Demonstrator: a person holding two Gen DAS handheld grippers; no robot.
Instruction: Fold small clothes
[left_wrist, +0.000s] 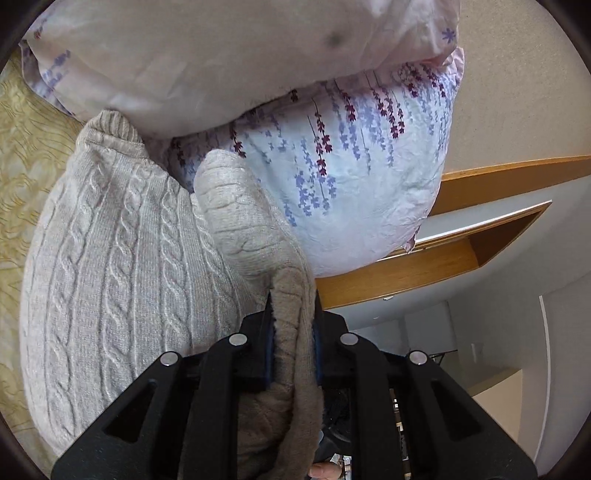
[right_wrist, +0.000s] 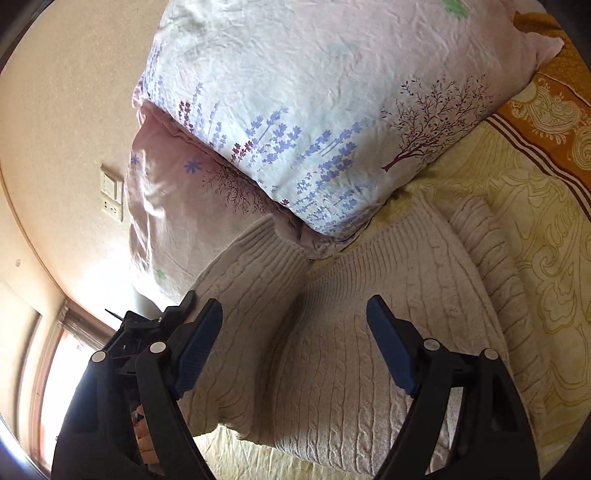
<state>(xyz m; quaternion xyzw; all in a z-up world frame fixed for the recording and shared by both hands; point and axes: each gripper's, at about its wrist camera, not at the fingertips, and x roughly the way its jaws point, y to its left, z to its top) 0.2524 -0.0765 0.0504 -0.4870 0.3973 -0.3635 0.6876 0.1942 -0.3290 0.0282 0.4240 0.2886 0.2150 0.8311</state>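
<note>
Left tool (left_wrist: 291, 314) pinches a sleeve of the beige cable-knit sweater (left_wrist: 122, 266), which lies on the yellow patterned bedspread (right_wrist: 535, 236) ahead of both tools. Right tool (right_wrist: 295, 332) gapes wide, empty, above it. Carry sleeve flat across the body, avoid bunching.

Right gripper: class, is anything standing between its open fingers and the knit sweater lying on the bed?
Nothing visible does. The right gripper hangs open directly over the cable-knit sweater, with only air between. The floral pillows lie beyond the sweater's ribbed edge, not in the path. The left gripper is shut on a fold of the sweater off to the side.
</note>
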